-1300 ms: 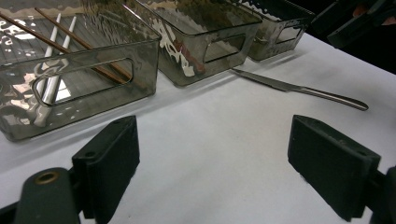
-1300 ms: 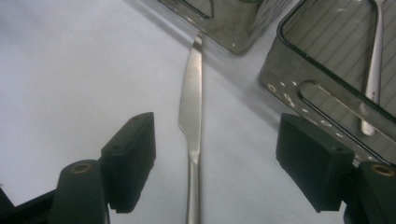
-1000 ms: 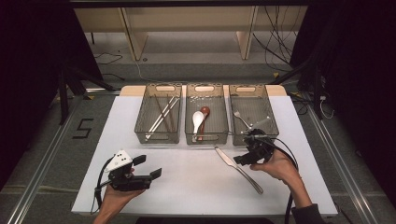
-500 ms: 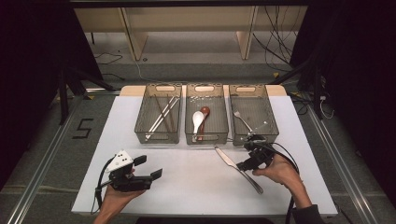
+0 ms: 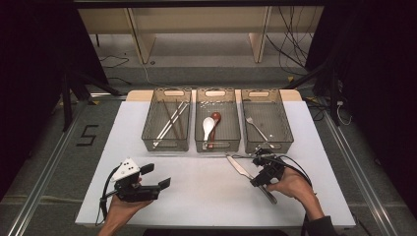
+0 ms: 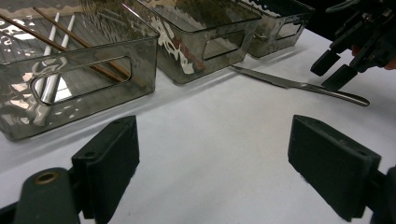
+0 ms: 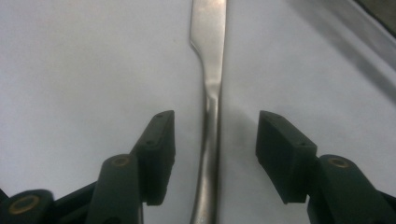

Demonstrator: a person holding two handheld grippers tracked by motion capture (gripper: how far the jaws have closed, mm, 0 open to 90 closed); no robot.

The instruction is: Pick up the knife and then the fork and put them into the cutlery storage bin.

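A steel table knife [image 5: 240,167] lies slantwise on the white table [image 5: 196,191], just in front of the middle and right bins. My right gripper [image 5: 259,180] is low over its handle. In the right gripper view the knife [image 7: 208,93] runs up between the two pads with a gap on each side; the jaws have just been closing and do not touch it. My left gripper [image 5: 157,176] hovers at the front left, jaws wide open with nothing between them. The left gripper view shows the knife [image 6: 289,84] and the right gripper [image 6: 334,70] farther off.
Three clear bins stand in a row at the back. The left bin [image 5: 165,146] holds chopsticks, the middle bin [image 5: 217,146] a white and a dark red spoon, the right bin [image 5: 268,146] a fork. Bare white tabletop lies between my two hands.
The right gripper has sunk toward the knife's handle and its jaws have narrowed around it. The left gripper has stayed where it was.
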